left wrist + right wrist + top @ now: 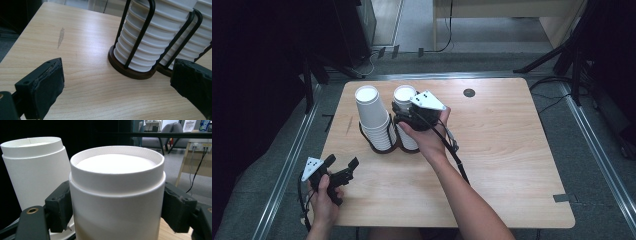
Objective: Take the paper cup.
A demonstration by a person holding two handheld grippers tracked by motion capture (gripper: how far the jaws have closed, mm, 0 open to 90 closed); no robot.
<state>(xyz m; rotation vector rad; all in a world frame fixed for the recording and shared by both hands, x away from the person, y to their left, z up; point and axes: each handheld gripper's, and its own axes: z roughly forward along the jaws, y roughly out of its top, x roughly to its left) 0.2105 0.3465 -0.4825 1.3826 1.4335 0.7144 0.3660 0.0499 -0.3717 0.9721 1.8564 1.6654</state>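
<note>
Right claw [117,205] clamps the nearer cup stack [117,195] — left claw [117,82] gapes empty.

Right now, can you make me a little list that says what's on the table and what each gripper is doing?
table: light wooden table, a small dark round spot near its far edge
cup holder: dark wire rack on a brown base, with two stacks of cups
left stack: white paper cups, upside down, the taller one
right stack: white paper cups, upside down
right gripper: jaws on both sides of the top cup of the right stack, closed on it
left gripper: jaws open, holding nothing, at the near left of the table
</note>
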